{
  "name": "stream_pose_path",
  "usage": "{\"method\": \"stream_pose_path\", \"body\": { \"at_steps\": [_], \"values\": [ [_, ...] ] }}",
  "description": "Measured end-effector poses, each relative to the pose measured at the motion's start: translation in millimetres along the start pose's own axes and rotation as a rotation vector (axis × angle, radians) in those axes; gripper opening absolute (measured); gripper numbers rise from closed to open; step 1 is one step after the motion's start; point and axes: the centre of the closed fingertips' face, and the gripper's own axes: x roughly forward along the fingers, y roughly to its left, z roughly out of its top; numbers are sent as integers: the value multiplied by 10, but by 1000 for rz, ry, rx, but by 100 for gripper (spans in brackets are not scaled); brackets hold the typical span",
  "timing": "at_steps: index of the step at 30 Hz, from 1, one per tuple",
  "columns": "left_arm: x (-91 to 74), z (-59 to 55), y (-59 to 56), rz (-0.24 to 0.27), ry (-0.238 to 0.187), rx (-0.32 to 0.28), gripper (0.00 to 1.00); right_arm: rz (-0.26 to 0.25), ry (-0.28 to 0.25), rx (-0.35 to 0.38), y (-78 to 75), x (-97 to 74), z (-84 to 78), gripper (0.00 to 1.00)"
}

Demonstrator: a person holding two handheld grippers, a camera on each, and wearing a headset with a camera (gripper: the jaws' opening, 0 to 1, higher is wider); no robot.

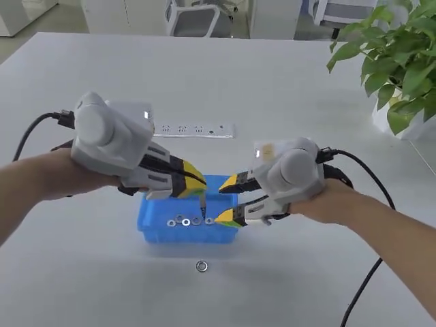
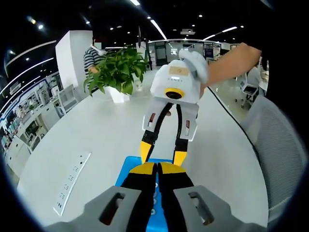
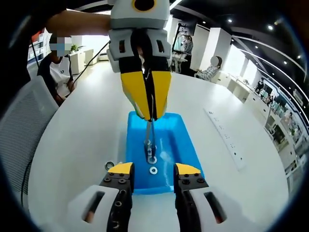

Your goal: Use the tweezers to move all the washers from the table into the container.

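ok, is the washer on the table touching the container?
Apart. Head view shows bare table between the washer and the container.

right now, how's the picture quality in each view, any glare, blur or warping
Head view: soft, even light, a faint shadow under the blue container, a bright patch atop the left gripper, washers sharp. Left gripper view: fisheye bows the table edge; its own tongs look soft. Right gripper view: same bowing, tweezers crisp, ceiling dark.
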Motion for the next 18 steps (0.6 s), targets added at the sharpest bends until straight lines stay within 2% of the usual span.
{"method": "stream_pose_path", "body": {
  "at_steps": [4,13,18],
  "values": [
    [-42,22,-25,-4,-2,-4,5,-15,-4,42,33,-86,-32,39],
    [-100,106,-121,-23,-18,-6,5,-45,-6,86,132,-244,-112,50],
    [-135,136,-170,-34,-22,0,5,-80,-17,120,186,-328,-141,58]
  ]
}}
